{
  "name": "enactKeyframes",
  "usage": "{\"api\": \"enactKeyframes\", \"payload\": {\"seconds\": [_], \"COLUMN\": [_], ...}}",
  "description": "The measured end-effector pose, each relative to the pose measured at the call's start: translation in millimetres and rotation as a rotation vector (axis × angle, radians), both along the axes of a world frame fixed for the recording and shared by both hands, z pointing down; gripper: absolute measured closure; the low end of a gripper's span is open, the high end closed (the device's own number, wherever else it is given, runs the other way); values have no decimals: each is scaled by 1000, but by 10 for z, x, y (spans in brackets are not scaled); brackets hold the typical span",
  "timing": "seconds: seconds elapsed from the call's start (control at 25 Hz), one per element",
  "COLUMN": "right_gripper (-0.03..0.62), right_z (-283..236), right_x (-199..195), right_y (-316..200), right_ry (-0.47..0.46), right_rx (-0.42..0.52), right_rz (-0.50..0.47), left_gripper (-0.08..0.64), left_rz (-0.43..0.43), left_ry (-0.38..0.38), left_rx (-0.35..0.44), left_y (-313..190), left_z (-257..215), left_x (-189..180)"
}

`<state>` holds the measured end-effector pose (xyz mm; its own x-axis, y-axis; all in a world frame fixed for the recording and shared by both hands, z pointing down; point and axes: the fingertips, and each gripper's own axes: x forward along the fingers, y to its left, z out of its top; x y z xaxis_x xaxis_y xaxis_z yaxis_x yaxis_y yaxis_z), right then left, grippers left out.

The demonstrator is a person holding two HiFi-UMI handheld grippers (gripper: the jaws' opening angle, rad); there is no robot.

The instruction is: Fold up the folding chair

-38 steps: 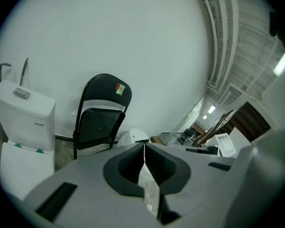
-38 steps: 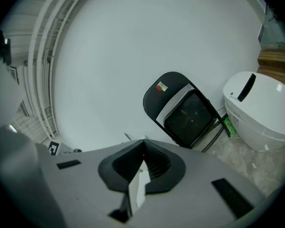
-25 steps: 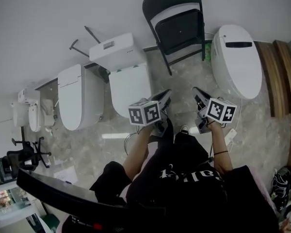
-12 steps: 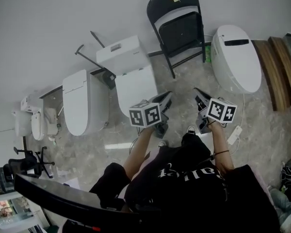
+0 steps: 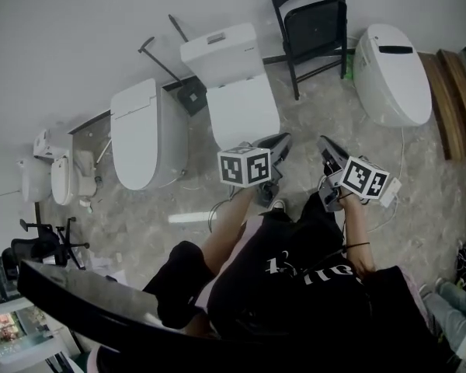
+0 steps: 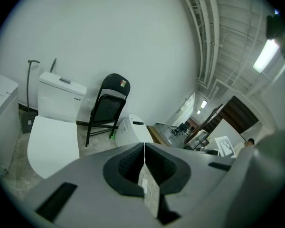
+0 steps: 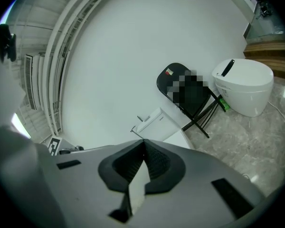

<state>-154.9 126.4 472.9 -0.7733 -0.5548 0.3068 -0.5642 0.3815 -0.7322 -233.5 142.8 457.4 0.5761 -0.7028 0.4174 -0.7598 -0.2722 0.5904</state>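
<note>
Both pairs of jaws are clenched on nothing. The left gripper point(image 6: 144, 144) shows its dark pads pressed together with only floor beyond them, and the right gripper point(image 7: 143, 140) is likewise closed and empty. A person holds the two tools out in front of the body, side by side and aimed a little downward across a pale stone-patterned floor point(image 5: 318, 111). The black folding chair point(image 5: 314, 22) stands against the white wall point(image 5: 78, 29), well apart from both grippers. It sits between a white toilet with a cistern point(image 5: 233, 92) on its left in the head view and a rounded tankless toilet point(image 5: 392, 72) on its right. A third white toilet point(image 5: 144, 134) stands farther along the same wall. The chair looks fully open: its legs are splayed on the floor, its seat appears to be down, and a small red-and-green sticker sits on the backrest. Neither gripper touches it. Judged from this, the folding has not begun and every step is still ahead: closing the gap to the chair, taking hold of the seat or frame, and swinging the seat up until the legs come together flat. The toilets close on either side leave little room, so the frame may knock against one of them as it collapses.
</note>
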Motion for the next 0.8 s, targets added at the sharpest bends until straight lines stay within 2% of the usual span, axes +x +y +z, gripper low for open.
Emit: {"api": "enactKeyframes", "payload": {"seconds": [0.2, 0.44, 0.8], "right_gripper": [578, 578, 578], "right_z": [-37, -105, -279], "right_x": [-97, 163, 634], "right_y": [336, 524, 778], "right_ry": [43, 91, 80], "right_rx": [0, 16, 47], "right_rz": [16, 62, 48], "left_gripper": [552, 552, 552], "left_rz": [42, 84, 86], "left_ry": [31, 43, 58], "left_rx": [3, 11, 27], "left_y": [229, 477, 703], "left_z": [-100, -151, -270], "left_x": [-40, 199, 721]}}
